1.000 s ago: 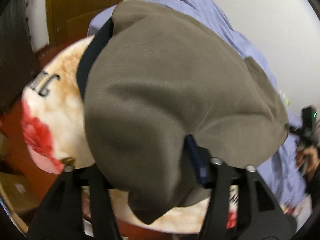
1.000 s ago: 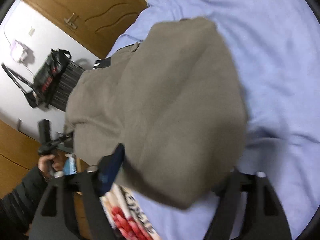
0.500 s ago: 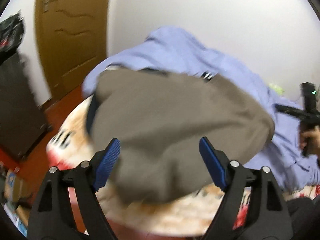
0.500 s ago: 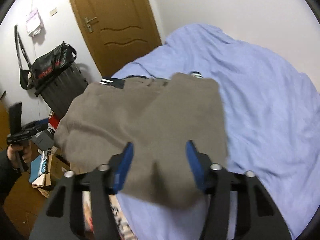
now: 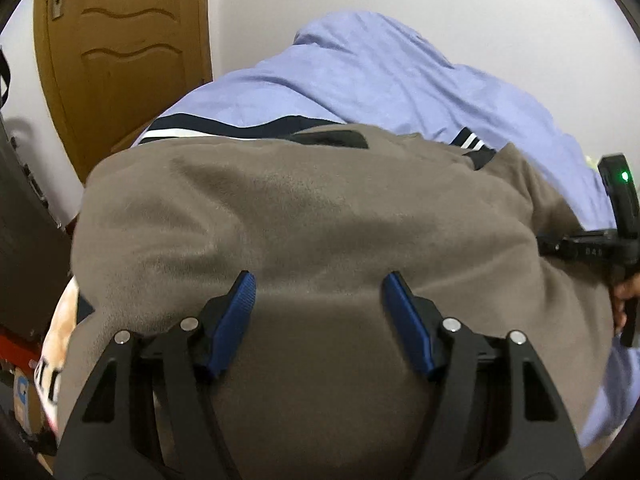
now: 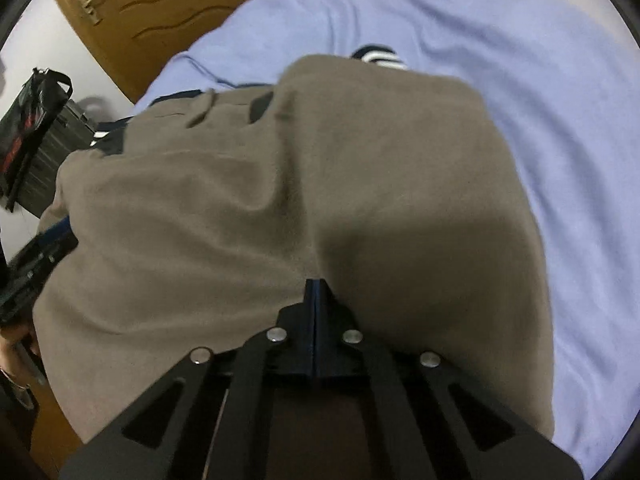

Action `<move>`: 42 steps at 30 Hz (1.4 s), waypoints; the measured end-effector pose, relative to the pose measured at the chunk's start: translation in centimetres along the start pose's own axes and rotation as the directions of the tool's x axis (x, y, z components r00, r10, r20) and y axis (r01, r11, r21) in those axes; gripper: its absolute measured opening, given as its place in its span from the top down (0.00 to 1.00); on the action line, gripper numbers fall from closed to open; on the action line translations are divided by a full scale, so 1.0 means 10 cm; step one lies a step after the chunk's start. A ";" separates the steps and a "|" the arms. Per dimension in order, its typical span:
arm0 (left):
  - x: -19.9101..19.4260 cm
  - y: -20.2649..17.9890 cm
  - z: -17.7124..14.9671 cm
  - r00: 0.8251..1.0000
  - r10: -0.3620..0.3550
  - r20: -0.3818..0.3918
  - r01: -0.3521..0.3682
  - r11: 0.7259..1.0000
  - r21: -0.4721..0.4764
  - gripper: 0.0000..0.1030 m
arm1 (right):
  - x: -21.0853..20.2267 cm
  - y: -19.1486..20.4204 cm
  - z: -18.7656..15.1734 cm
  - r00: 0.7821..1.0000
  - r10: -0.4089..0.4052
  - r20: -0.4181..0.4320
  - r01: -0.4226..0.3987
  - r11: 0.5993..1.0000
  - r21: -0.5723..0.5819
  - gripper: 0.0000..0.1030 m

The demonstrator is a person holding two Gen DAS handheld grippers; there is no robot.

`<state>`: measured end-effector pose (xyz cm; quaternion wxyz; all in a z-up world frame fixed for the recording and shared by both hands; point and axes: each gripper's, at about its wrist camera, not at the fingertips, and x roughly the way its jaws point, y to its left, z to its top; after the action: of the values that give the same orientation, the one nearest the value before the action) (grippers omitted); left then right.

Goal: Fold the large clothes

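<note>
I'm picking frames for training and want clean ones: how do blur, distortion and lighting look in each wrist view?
Left wrist view: sharp, fisheye bends the door, dark vignette corners, small green light glows on the other gripper's body. Right wrist view: motion-smeared on the brown garment and blue sheet; a dark shadow lies on the cloth beside the right gripper.

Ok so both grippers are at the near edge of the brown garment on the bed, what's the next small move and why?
Probably close the left gripper on the brown garment. Its jaws have just been closing but the blue pads still stand apart over the cloth, while the right gripper has just closed, with its pads together at the garment's near edge. Whether cloth is pinched there cannot be seen. Lifting one-sided could skew the fold.
</note>
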<state>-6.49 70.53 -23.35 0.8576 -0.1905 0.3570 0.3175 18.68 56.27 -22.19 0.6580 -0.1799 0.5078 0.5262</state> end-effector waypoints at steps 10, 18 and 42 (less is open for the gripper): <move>-0.55 -0.17 -0.10 1.000 0.007 0.001 -0.007 1.000 0.012 0.33 | -0.76 0.26 -0.36 0.992 0.089 0.091 -0.085 0.995 -0.050 0.75; -1.58 -0.57 -0.50 0.995 -0.075 0.059 0.077 0.997 -0.025 0.12 | -1.81 0.91 -1.09 0.971 0.164 0.176 -0.142 0.982 -0.128 0.19; -3.05 -1.35 -1.29 0.980 -0.120 0.158 0.118 0.993 0.025 0.12 | -2.98 1.62 -2.64 0.904 0.177 0.389 -0.147 0.984 -0.106 0.04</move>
<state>-20.16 41.14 -8.29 0.9022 -0.1791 0.2779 0.2771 -6.07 26.88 -2.91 0.6943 -0.0509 0.3570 0.6228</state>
